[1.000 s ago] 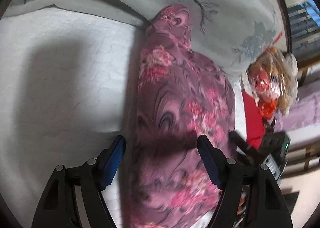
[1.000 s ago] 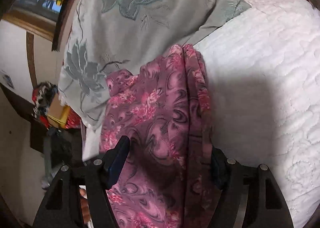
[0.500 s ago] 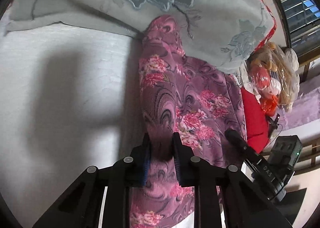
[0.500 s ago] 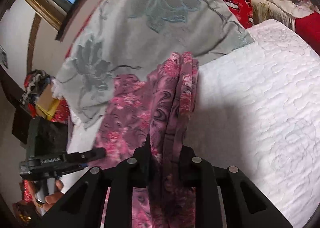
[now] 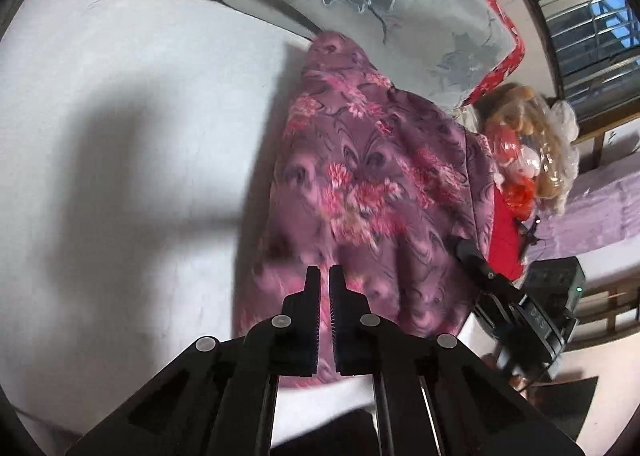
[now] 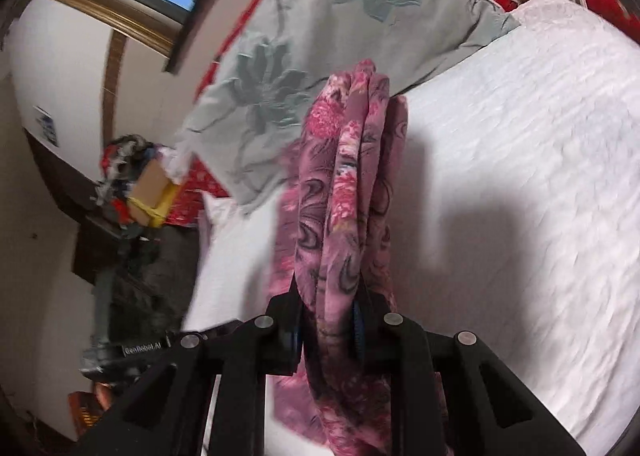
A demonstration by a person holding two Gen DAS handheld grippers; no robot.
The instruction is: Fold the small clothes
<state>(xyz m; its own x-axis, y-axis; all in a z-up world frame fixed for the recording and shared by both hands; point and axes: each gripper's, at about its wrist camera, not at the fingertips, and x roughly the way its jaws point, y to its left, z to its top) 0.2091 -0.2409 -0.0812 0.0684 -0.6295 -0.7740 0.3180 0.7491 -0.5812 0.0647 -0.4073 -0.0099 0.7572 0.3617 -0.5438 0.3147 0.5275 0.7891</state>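
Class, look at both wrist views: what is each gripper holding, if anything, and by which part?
Both hold the purple floral garment: the left gripper pinches a thin layer at its near end, the right gripper clamps a bunched fold there.

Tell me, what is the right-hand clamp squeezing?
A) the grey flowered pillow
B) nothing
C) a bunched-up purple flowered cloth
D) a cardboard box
C: the right clamp has a thick bunch of the purple flowered cloth pinched between its two fingers, above the white bed cover.

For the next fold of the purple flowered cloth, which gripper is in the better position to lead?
Right, probably. The right gripper is shut on a thick bunch of the purple flowered cloth; the left gripper pinches only a thin edge.
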